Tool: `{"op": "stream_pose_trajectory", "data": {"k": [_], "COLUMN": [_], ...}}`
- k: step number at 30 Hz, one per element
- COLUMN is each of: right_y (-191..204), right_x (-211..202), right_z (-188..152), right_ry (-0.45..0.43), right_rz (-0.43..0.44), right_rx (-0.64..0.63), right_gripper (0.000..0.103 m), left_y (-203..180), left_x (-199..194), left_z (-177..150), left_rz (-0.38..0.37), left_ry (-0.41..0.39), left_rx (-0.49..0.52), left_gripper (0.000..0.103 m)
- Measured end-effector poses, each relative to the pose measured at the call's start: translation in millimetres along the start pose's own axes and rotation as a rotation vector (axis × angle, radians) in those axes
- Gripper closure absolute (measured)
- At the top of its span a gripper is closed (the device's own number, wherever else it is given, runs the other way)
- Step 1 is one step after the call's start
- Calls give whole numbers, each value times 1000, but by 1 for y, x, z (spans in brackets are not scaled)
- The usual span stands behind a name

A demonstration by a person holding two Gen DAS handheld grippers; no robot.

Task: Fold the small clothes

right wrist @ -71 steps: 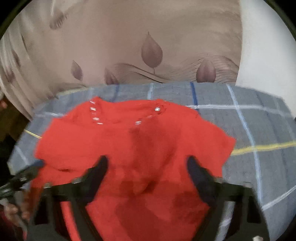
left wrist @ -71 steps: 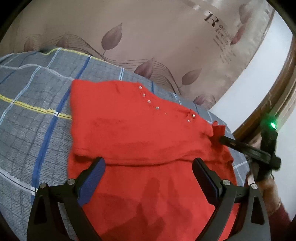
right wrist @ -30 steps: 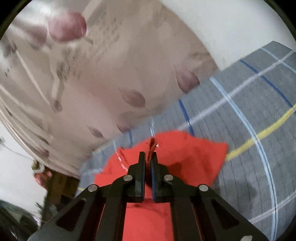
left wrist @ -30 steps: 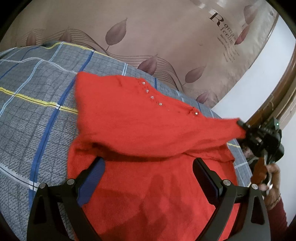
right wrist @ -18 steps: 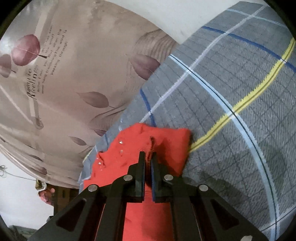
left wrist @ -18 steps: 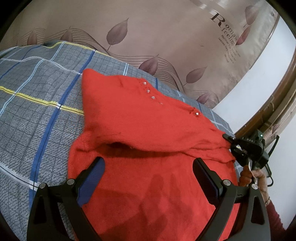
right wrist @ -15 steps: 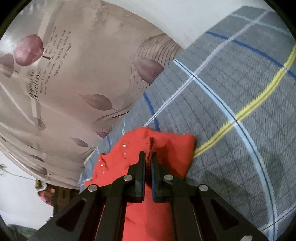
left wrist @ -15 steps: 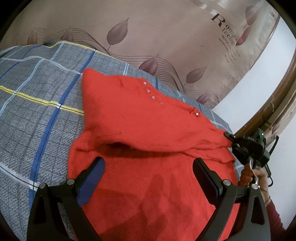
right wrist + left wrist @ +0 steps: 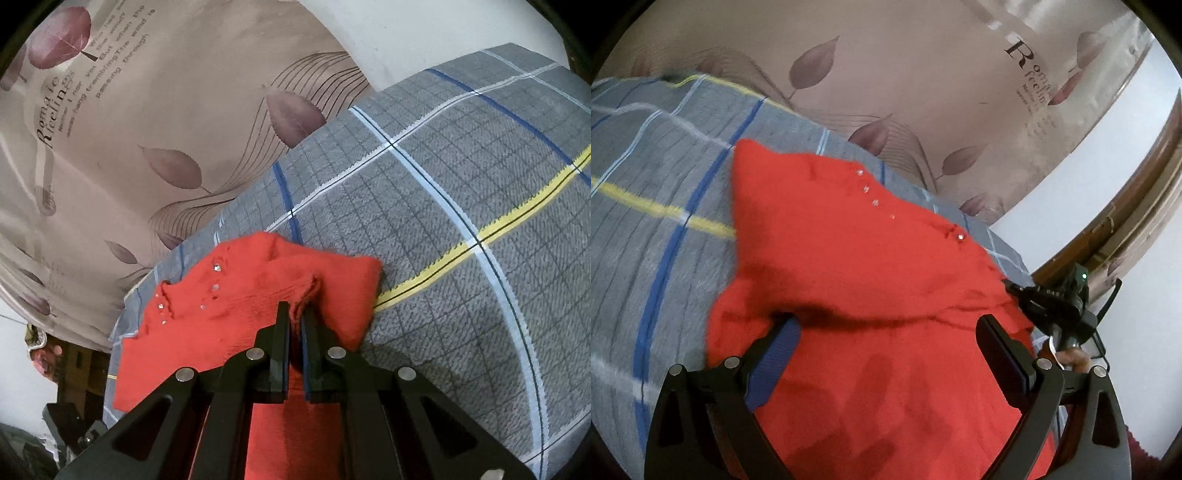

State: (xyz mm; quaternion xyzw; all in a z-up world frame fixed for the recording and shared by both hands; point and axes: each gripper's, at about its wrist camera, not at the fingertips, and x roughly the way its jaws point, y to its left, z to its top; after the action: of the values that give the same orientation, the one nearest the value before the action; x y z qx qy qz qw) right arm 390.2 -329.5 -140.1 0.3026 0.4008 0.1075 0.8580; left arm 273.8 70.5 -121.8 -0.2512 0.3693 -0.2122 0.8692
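One Red Sweater, Partly Folded on a Checked Bed Cover

One red knit sweater (image 9: 871, 280) lay on the bed cover (image 9: 657, 229), its upper part doubled over the lower so that a fold ran across it. Small shiny studs, at least four in a line plus one apart, dotted the neckline. The knit looked fuzzy and plain in colour.

Two grippers were at work. The right gripper (image 9: 294, 314) had its fingers (image 9: 280, 332) pressed together on a pinch of the sweater's edge, a tuft of red knit sticking up between them. The left gripper (image 9: 886, 332) hovered over the lower half with its fingers (image 9: 779, 347) wide apart, nothing between them but cloth below.

The cover was grey with blue, white and yellow stripes. Behind it hung one beige curtain (image 9: 155, 122) printed with leaves and lettering.
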Motion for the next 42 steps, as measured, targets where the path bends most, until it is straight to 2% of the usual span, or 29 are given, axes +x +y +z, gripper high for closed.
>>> {"op": "stream_pose_trajectory", "data": {"k": [2, 4, 6, 8, 9, 10, 12, 15, 17, 19, 22, 24, 27, 30, 32, 36, 38, 42], "right_y": [-1, 2, 5, 8, 9, 10, 10, 8, 4, -1, 1, 3, 1, -5, -7, 3, 8, 13], "right_x": [0, 1, 1, 3, 3, 3, 3, 2, -12, -37, -79, -102, -135, -167, -183, -199, -205, -208], "right_z": [0, -1, -2, -3, -3, -4, -4, -2, -5, -16, -48, -78, -134, -185, -211, -254, -268, -289], "right_ry": [-2, -3, -3, -2, -3, -4, -5, 2, -16, -56, -46, 11, 105, 159, 173, 206, 204, 190], "right_rz": [2, -6, -16, -27, -32, -37, -39, -24, 2, 41, 60, 68, 26, -4, 9, 2, 8, 45], "right_rx": [2, -8, -22, -33, -37, -40, -38, -26, 12, 44, -14, -82, -172, -189, -180, -221, -238, -236], "right_gripper": [98, 98, 98, 98, 98, 98, 98, 97, 90, 77, 73, 71, 71, 71, 71, 71, 71, 71], "left_y": [0, 5, 17, 37, 45, 52, 60, 53, 44, 35, 14, 1, -9, -9, -9, -13, -10, -11], "left_x": [10, 7, -9, -26, -33, -38, -44, -54, -64, -75, -86, -97, -110, -121, -126, -149, -158, -178], "left_z": [7, 11, 11, 7, 6, 6, 8, 5, -1, -10, -30, -51, -80, -105, -117, -142, -151, -167], "left_rz": [45, 146, 197, 206, 268, 267, 241, 238, 196, 172, 134, 107, 82, 59, 24, -6, -25, -55], "left_ry": [8, -42, -125, -185, -206, -224, -223, -187, -172, -135, -55, 1, 74, 119, 147, 127, 120, 105], "left_rx": [3, -22, -86, -173, -217, -244, -254, -196, -157, -100, 8, 78, 123, 83, 53, 14, -23, -25], "left_gripper": [7, 7, 7, 8, 8, 8, 8, 8, 8, 7, 8, 8, 8, 8, 8, 8, 8, 8]}}
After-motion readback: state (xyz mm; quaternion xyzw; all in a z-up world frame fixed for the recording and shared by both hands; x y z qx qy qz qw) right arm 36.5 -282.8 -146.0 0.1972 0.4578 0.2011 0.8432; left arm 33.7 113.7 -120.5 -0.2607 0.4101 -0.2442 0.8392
